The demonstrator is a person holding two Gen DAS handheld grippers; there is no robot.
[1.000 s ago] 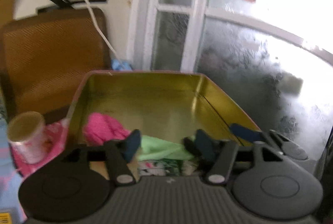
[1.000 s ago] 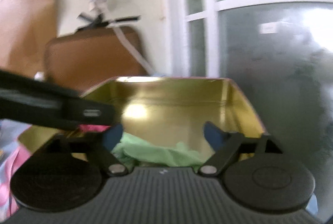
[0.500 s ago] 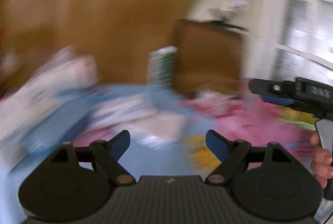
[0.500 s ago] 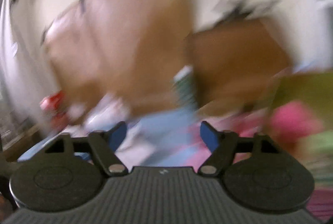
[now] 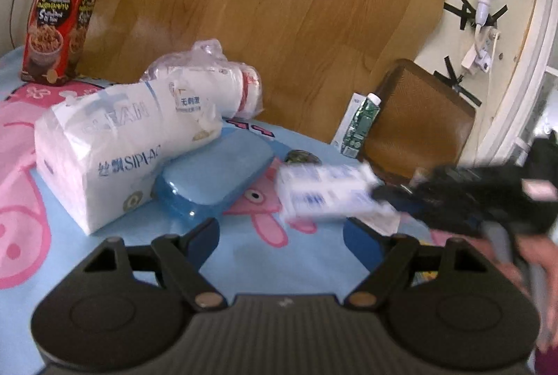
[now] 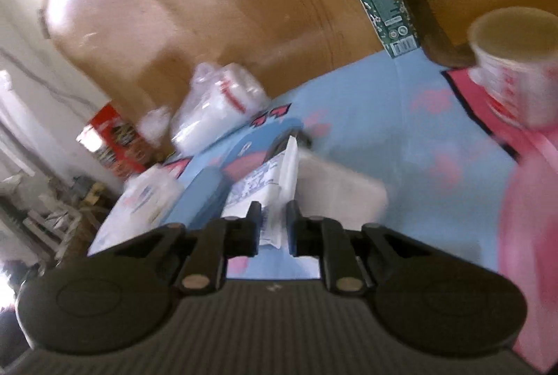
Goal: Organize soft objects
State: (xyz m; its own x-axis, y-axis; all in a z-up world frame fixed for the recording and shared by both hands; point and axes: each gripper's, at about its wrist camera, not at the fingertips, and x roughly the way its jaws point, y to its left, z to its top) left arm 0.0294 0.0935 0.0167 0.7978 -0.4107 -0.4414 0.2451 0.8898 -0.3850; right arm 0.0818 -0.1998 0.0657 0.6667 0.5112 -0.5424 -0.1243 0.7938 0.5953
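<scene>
Blue cartoon-print sheet (image 5: 272,256) covers surface; wood panel (image 5: 279,9) behind, brown chair back (image 5: 418,120) at right. Right-wrist view motion-blurred, edges smeared. Right gripper (image 6: 273,227) closing, jaws narrow, pinching small white-blue tissue pack (image 6: 268,186); same pack blurred in left view (image 5: 324,197). Left gripper (image 5: 282,235) wide, nothing between jaws, above sheet. Large tissue bag (image 5: 115,148), blue case (image 5: 216,176), green carton (image 5: 362,124), red box (image 5: 59,23) on sheet. Hand (image 5: 537,267) partly cut off.

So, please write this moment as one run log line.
right gripper: jaws closing on small tissue pack | left gripper: open, nothing between | surface: blue cartoon cloth
</scene>
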